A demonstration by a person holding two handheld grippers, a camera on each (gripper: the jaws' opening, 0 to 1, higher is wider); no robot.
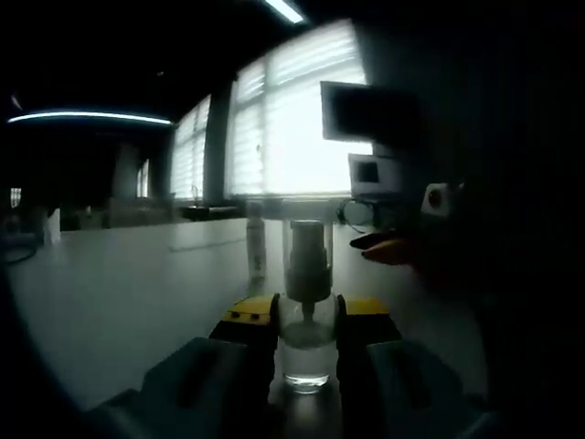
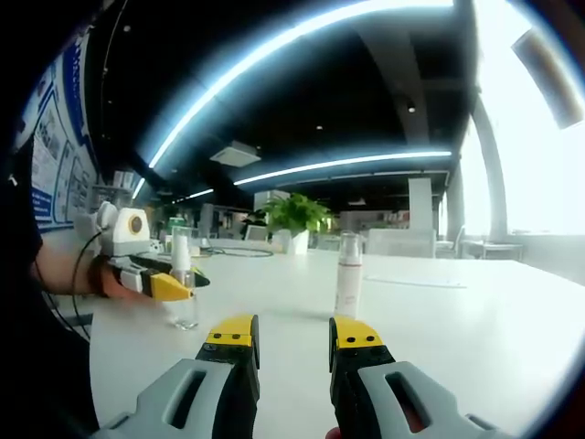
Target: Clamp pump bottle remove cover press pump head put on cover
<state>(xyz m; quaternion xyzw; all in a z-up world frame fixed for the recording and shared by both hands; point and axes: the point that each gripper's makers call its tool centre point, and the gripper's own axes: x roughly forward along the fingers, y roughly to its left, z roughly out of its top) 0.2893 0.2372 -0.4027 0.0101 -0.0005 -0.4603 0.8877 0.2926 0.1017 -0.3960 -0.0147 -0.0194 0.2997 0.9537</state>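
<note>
1. Pump bottle (image 1: 306, 315) stands upright on the white table (image 1: 119, 293), pinched low on its clear body between the left gripper (image 1: 306, 322) jaws, so it cannot tip or twist while the top is worked.
2. Its transparent cover (image 1: 306, 251) sits over the pump head, so removal looks not yet done.
3. Right gripper (image 2: 292, 343) hangs released, jaws apart and holding nothing, near the table edge, free to take the cover.
4. In the right gripper view the bottle sits at the left, near; a second slim bottle (image 2: 348, 274) stands farther, right of it.
</note>
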